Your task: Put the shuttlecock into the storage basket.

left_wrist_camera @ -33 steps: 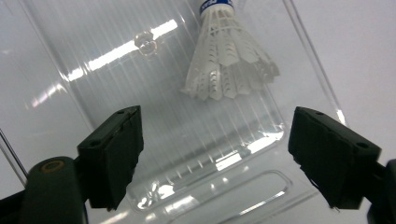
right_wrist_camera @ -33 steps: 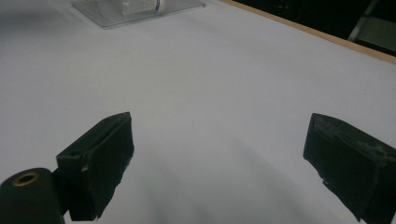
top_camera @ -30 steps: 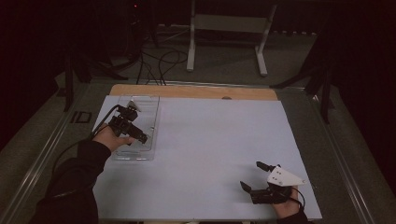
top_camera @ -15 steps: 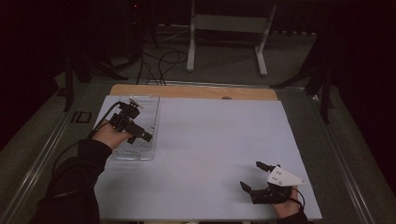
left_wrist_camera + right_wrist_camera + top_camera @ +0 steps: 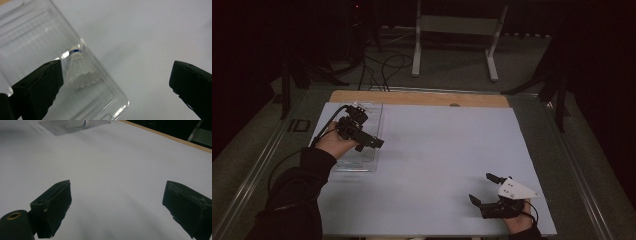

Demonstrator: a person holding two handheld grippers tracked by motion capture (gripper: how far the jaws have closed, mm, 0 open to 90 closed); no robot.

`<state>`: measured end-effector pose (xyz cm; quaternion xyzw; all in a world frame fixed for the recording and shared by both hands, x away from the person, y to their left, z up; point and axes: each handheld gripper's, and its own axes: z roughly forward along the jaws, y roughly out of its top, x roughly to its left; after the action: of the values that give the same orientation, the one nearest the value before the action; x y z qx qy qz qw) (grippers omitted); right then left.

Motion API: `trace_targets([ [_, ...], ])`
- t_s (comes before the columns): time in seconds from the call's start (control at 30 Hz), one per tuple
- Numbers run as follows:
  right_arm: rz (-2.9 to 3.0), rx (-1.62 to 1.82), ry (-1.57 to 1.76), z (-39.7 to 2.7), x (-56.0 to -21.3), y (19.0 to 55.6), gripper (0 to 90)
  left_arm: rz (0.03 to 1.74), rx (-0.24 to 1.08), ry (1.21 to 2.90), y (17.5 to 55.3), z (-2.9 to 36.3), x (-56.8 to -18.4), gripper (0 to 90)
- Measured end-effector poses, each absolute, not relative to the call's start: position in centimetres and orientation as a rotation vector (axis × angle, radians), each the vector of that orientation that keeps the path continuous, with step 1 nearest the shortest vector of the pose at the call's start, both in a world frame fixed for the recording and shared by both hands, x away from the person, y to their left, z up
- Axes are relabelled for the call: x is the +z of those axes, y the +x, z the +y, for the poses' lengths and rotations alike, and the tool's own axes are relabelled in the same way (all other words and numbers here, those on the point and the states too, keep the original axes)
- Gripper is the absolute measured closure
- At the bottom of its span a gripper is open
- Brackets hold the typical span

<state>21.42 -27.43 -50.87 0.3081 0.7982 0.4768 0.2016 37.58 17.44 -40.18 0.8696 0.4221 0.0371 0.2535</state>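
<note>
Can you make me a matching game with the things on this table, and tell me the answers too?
Things:
1. shuttlecock
2. clear plastic tray
3. left gripper
4. right gripper

Places:
A. open, low at the table's near right
B. far left of the white table cover
C. lying inside the tray
D. open, above the tray

Pairs: 1-C, 2-B, 3-D, 4-A

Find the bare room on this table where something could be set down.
The white sheet is bare between the clear tray and the right tool, and along the wooden edge. It is crowded only at the left, where the left tool hangs over the tray.
</note>
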Motion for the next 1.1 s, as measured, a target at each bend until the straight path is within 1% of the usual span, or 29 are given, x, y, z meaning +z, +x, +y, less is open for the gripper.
trace_targets([
  [0.37, 2.229, 1.330, 0.859, -27.5, -50.9, 21.4, 8.5, 1.034, 0.106, 2.340, 37.3, 16.1, -40.1, 0.0],
  [0.43, 2.228, 1.329, 0.860, -27.5, -50.9, 21.4, 8.4, 0.991, 0.124, 2.345, 37.2, 15.5, -39.9, 0.0],
  [0.77, 2.228, 1.326, 0.859, -27.6, -50.9, 21.4, 8.4, 0.884, 0.190, 2.334, 36.5, 13.4, -39.7, 0.0],
  [1.1, 2.228, 1.327, 0.861, -27.6, -50.9, 21.4, 8.5, 0.765, 0.228, 2.334, 35.4, 11.3, -39.8, 0.0],
])
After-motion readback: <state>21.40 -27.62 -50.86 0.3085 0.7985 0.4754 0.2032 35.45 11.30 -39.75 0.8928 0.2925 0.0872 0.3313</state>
